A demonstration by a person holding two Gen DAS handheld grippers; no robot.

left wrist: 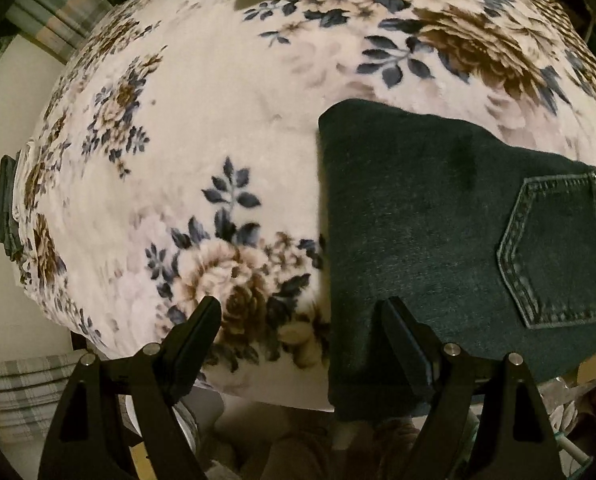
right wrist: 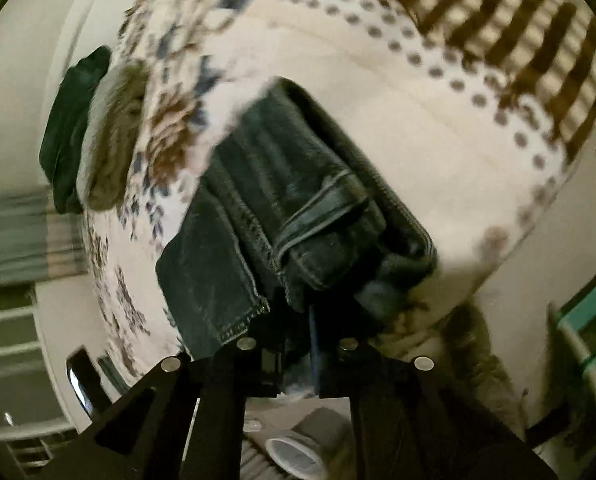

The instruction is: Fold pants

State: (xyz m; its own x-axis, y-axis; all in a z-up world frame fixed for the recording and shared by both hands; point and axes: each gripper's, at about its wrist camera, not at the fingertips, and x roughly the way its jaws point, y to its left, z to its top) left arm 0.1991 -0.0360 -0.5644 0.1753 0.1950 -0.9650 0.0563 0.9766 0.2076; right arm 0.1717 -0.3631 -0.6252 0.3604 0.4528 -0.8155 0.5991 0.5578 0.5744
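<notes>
The dark jeans [left wrist: 438,248] lie folded on a flowery blanket [left wrist: 202,112], out toward three o'clock in the left camera's view. One back pocket [left wrist: 558,256] with pale stitching faces up at the far three o'clock side. The folded edge of the jeans runs straight from twelve to six o'clock. The left gripper [left wrist: 302,312] sits at six o'clock with its two black fingers spread wide apart, holding nothing. One finger [left wrist: 202,320] is over the flowers and the other finger [left wrist: 402,328] is over the near edge of the jeans; I cannot tell if it touches the cloth.

In the right camera's view the jeans [right wrist: 282,200] are bunched up in the middle, with a stitched hem [right wrist: 234,324] hanging toward seven o'clock. The right gripper [right wrist: 298,320] at six o'clock is squeezed tight on the jeans, with dark cloth pinched between its fingers. A fuzzy brown cloth [right wrist: 114,136] and a dark green cloth [right wrist: 70,128] lie at nine o'clock on the blanket's edge
</notes>
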